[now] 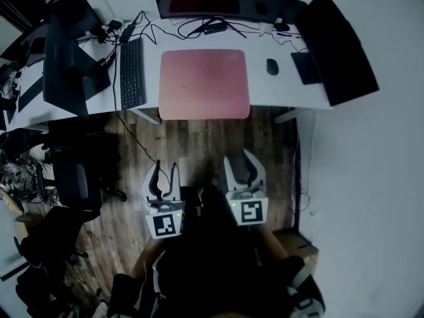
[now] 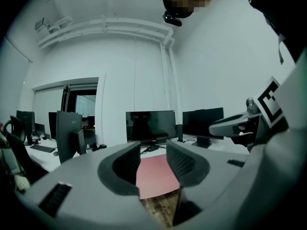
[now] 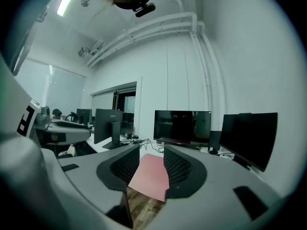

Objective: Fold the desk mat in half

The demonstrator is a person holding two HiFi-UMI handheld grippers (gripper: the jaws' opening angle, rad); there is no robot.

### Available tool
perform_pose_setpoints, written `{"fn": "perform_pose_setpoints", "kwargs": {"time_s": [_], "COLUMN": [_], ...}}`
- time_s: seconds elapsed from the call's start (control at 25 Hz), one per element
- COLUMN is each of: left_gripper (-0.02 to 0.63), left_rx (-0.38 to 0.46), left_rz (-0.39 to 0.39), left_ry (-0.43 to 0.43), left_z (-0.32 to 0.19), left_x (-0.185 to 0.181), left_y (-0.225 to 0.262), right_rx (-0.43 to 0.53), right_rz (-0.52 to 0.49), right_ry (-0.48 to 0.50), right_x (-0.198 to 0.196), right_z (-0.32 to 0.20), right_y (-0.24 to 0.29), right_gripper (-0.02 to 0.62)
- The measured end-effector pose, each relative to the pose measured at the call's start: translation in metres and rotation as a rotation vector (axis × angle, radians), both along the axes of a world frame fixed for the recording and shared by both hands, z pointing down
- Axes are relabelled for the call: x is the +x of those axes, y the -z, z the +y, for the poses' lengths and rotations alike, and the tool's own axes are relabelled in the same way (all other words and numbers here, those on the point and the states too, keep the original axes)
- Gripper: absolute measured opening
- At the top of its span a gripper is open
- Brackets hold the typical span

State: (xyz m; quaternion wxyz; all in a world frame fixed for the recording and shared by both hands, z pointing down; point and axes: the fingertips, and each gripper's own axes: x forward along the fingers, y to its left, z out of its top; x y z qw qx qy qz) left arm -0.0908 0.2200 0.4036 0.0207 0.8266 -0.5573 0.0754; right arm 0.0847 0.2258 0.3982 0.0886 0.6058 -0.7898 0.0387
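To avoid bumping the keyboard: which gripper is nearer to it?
Left. The left gripper hovers over the floor facing the left edge of the desk mat, beside the keyboard; the right gripper faces the mat's right edge.

Left gripper and right gripper point forward side by side, jaws apart, apparently empty.

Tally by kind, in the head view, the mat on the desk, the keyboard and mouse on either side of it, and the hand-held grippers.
pink desk mat: 1
black keyboard: 1
black mouse: 1
hand-held gripper: 2 (left hand-held gripper, right hand-held gripper)
Total: 5
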Motion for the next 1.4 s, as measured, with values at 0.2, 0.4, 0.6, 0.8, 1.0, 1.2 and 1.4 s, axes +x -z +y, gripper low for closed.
{"fn": "perform_pose_setpoints", "kwargs": {"time_s": [0.2, 0.4, 0.6, 0.8, 1.0, 1.2, 1.4], "left_gripper": [0.15, 0.15, 0.15, 0.176, 0.212, 0.235, 0.25], "left_rx": [0.017, 0.018, 0.033, 0.045, 0.131, 0.141, 0.157], "left_rz": [-0.088, -0.246, -0.341, -0.475, -0.651, -0.808, -0.902], "left_ry": [0.042, 0.02, -0.023, -0.06, -0.103, -0.162, -0.184], "left_z": [-0.017, -0.039, -0.063, -0.092, -0.119, -0.143, -0.163], "left_x": [0.016, 0.025, 0.022, 0.025, 0.039, 0.05, 0.055], "left_y": [-0.012, -0.041, -0.085, -0.131, -0.191, -0.255, -0.308], "right_rx": [-0.013, -0.045, -0.096, -0.16, -0.176, -0.186, -0.187], "right_rz": [0.05, 0.125, 0.23, 0.366, 0.594, 0.723, 0.883], "right_ry": [0.043, 0.061, 0.074, 0.079, 0.089, 0.082, 0.1], "right_x": [0.024, 0.035, 0.025, 0.022, 0.03, 0.039, 0.046], "right_z": [-0.028, -0.052, -0.068, -0.091, -0.121, -0.136, -0.15], "right_y": [-0.02, -0.054, -0.1, -0.146, -0.199, -0.284, -0.34], "right_gripper": [0.14, 0.145, 0.153, 0.166, 0.186, 0.21, 0.224]}}
